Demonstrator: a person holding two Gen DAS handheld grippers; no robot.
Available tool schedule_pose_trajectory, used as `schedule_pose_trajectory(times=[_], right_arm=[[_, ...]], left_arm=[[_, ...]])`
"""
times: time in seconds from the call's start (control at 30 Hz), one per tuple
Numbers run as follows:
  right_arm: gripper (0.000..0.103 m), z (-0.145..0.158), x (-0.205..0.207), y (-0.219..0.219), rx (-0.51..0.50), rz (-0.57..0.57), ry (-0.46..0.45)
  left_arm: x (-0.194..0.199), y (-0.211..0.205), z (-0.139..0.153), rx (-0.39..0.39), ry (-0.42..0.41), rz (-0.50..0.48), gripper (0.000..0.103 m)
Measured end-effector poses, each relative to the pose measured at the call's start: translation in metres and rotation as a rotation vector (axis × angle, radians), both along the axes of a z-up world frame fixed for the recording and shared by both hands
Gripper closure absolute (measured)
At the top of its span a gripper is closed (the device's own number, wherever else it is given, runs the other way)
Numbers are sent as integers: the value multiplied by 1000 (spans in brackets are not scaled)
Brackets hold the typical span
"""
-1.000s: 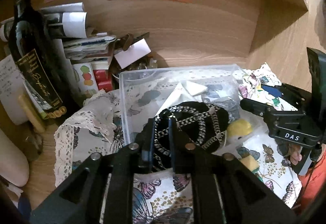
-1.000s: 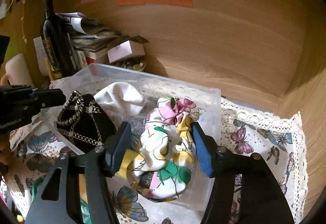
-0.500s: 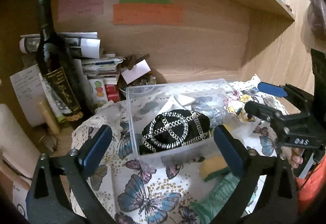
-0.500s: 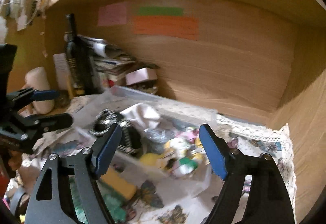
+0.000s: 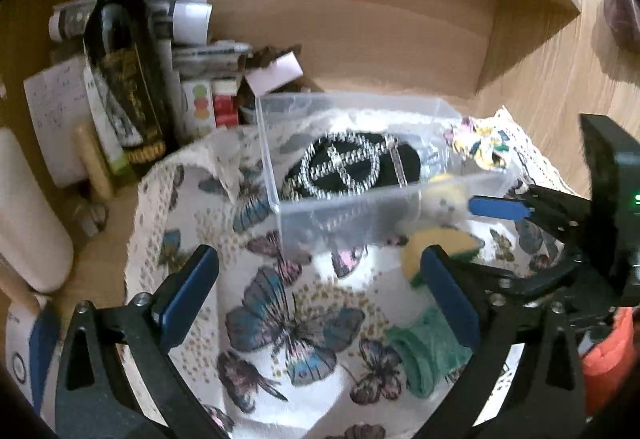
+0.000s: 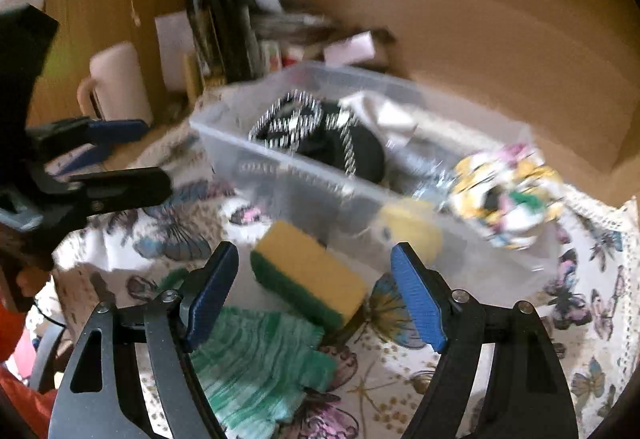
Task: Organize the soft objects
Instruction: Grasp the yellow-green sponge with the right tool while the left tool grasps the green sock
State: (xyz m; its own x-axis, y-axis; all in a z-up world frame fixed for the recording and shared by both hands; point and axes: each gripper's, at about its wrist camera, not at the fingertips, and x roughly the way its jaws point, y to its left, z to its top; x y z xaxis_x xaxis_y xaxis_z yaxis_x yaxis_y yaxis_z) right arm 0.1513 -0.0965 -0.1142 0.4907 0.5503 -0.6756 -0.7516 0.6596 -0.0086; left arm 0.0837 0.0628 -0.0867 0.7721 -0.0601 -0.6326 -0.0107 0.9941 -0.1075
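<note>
A clear plastic bin (image 5: 280,143) (image 6: 240,151) on the butterfly cloth holds a black pouch with silver chains (image 5: 352,167) (image 6: 320,135), a floral scrunchie (image 6: 504,195) (image 5: 480,145), a white cloth (image 6: 384,111) and a yellow soft item (image 6: 408,223). A yellow-green sponge (image 6: 308,275) (image 5: 440,247) and a green cloth (image 6: 256,363) (image 5: 424,355) lie in front of the bin. My left gripper (image 5: 320,295) is open and empty over the cloth. My right gripper (image 6: 316,299) is open, straddling the sponge from just above.
A wine bottle (image 5: 124,51) (image 6: 212,11), stacked papers and small boxes (image 5: 188,39) stand behind the bin against the wooden back wall. A white mug (image 6: 116,83) stands at the left. The butterfly tablecloth (image 5: 292,323) covers the surface.
Both grippers let go of the black pouch and the scrunchie in the bin, opened and pulled back. The right gripper has dropped toward the sponge.
</note>
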Motion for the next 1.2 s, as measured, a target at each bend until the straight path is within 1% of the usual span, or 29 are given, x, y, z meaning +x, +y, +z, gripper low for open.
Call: schedule_pose_trajectory(times=[0.07, 0.13, 0.17, 0.23, 0.3, 0.37, 0.5, 0.6, 0.73, 0.8, 0.83, 0.87, 0.9, 0.93, 0.97, 1.0, 1.07, 1.1, 1.13, 1.2], right_arm=[[28, -10, 6, 6, -21, 16, 37], [44, -18, 12, 9, -42, 21, 80], [46, -20, 14, 9, -42, 31, 101], [48, -16, 11, 5, -23, 27, 85], [50, -10, 6, -1, -11, 5, 44], [51, -3, 0, -11, 9, -19, 12], [51, 12, -9, -38, 67, -65, -20], [51, 18, -17, -65, 101, -109, -28], [51, 18, -23, -85, 133, -152, -14], [51, 16, -25, -92, 152, -165, 2], [51, 14, -25, -96, 161, -166, 11], [51, 10, -25, -96, 167, -170, 24], [51, 8, -26, -97, 168, -173, 29], [51, 6, -28, -97, 168, -175, 31], [51, 4, -28, -97, 169, -176, 35], [51, 3, -29, -96, 171, -175, 37], [51, 2, -31, -96, 179, -172, 43], [51, 2, -32, -95, 184, -170, 44], [51, 2, -32, -95, 186, -168, 43], [51, 5, -34, -93, 187, -167, 29]], left_arm=[[-3, -2, -5, -15, 15, -8, 1], [-6, -5, -9, -19, 28, -14, 1], [-7, -7, -11, -18, 33, -18, 1], [-10, -13, -16, -9, 50, -26, 1], [-14, -21, -19, -10, 57, -44, 1], [-15, -29, -21, -8, 68, -65, 1], [-18, -51, -28, 3, 87, -122, 1], [-17, -69, -37, -15, 120, -179, 1], [-11, -89, -51, -14, 160, -223, 1], [-9, -92, -55, -23, 148, -218, 1], [-9, -92, -55, -19, 138, -221, 3], [-9, -94, -55, -14, 133, -231, 11], [-9, -95, -55, -4, 128, -228, 16], [-10, -96, -54, -2, 126, -233, 23], [-11, -97, -54, -7, 125, -245, 34], [-11, -97, -54, -13, 125, -257, 40], [-12, -98, -51, -25, 127, -277, 69], [-11, -97, -50, -39, 133, -287, 76], [-10, -96, -50, -58, 142, -299, 79], [-11, -94, -46, -53, 134, -285, 81]])
